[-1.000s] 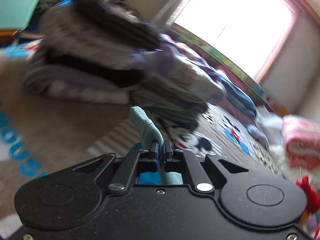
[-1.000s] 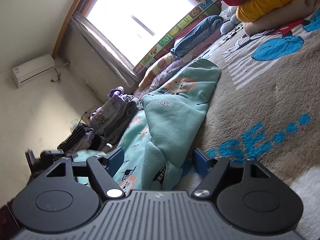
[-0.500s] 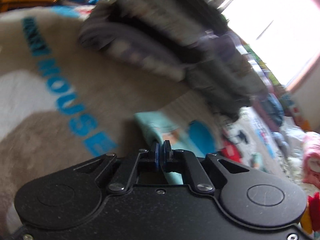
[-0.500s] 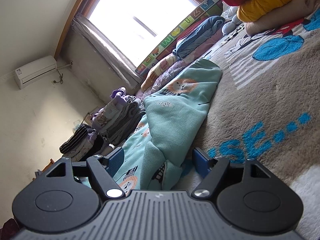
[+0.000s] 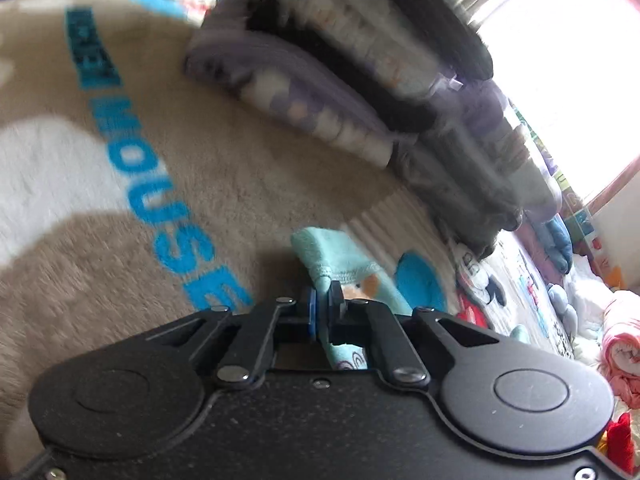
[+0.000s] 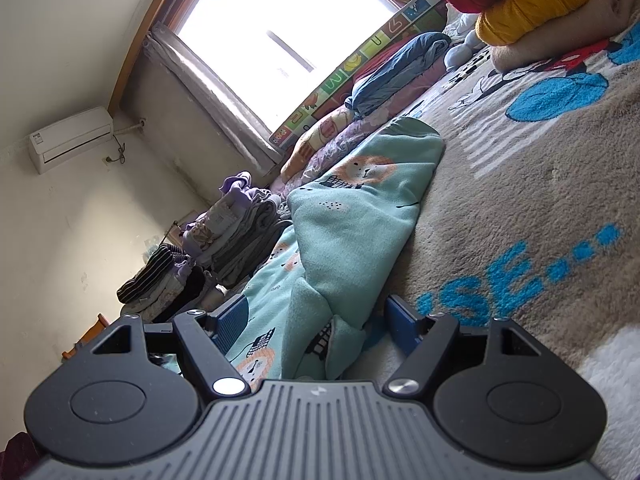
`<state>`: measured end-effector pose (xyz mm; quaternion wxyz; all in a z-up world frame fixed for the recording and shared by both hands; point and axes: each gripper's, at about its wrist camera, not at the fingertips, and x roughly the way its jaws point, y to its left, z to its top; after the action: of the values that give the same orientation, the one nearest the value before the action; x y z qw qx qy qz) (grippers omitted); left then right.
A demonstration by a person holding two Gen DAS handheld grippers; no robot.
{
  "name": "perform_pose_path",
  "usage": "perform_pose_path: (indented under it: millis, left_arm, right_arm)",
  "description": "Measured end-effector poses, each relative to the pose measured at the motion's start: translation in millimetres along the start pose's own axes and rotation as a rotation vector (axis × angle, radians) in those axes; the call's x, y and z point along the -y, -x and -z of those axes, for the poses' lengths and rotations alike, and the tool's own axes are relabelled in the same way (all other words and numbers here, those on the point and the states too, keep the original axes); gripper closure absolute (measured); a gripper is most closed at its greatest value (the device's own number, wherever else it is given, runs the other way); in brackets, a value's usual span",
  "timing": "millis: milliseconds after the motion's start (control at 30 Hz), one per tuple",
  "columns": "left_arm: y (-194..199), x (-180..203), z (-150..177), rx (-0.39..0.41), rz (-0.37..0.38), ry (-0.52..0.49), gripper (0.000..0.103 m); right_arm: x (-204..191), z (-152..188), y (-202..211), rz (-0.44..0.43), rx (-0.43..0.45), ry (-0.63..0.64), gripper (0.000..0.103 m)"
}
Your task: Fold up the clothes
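A mint-green child's garment [image 6: 352, 220] with lion prints lies partly folded on the beige Mickey Mouse blanket [image 6: 540, 184]. My right gripper [image 6: 316, 316] is open, its blue pads on either side of the garment's near end. My left gripper [image 5: 322, 300] is shut on the garment's cuff [image 5: 332, 256], held low over the blanket [image 5: 120, 240]. The rest of the garment is hidden behind the left gripper body.
Stacks of folded clothes [image 5: 340, 92] stand on the blanket ahead of the left gripper; they also show in the right wrist view [image 6: 224, 240]. Red, yellow and beige rolled items [image 6: 532, 4] sit far right. Pink bundle [image 5: 620, 344] at the right edge. Window and wall beyond.
My left gripper has swung down and left with the cuff, coming closer to the blanket. The right gripper has stayed open and nearly still over the garment.
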<state>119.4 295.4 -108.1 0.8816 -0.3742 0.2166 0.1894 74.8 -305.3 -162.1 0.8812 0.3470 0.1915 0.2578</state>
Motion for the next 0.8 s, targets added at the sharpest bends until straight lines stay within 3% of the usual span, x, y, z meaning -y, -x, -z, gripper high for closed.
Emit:
perform_pose_path:
  millis: [167, 200, 233, 300, 400, 467, 567, 633, 700, 767, 800]
  left_arm:
    - [-7, 0, 5, -0.006, -0.13, -0.075, 0.082]
    - [-2, 4, 4, 0.011, -0.143, -0.09, 0.077]
    - [6, 11, 6, 0.049, -0.169, -0.119, 0.063]
    - [25, 23, 9, 0.124, -0.19, -0.178, 0.059]
    - [46, 41, 18, 0.142, -0.107, -0.246, 0.059]
    - [52, 59, 32, 0.095, -0.011, -0.313, 0.059]
    - [49, 85, 71, -0.043, 0.107, -0.396, 0.059]
    - [47, 104, 116, -0.196, 0.091, -0.548, 0.059]
    - [57, 125, 166, -0.138, -0.021, -0.863, 0.056]
    - [71, 142, 186, -0.065, -0.098, -0.991, 0.06]
    - [80, 146, 185, -0.054, -0.05, -0.964, 0.06]
  right_arm:
    - [0, 0, -1, 0.003, -0.003, 0.004, 0.029]
    - [0, 0, -1, 0.003, -0.003, 0.005, 0.029]
    - [0, -1, -1, 0.003, -0.004, 0.005, 0.029]
    - [0, 0, -1, 0.004, -0.003, 0.007, 0.029]
    - [1, -1, -1, 0.003, -0.002, 0.007, 0.029]
    - [1, -1, 0, 0.005, -0.003, 0.009, 0.029]
    - [0, -1, -1, 0.012, -0.007, 0.016, 0.029]
    - [-2, -1, -2, 0.02, -0.013, 0.023, 0.029]
    - [-4, -1, -2, 0.03, -0.02, 0.035, 0.029]
    - [-6, 0, -3, 0.043, -0.026, 0.05, 0.029]
    - [-8, 0, -3, 0.05, -0.029, 0.057, 0.029]
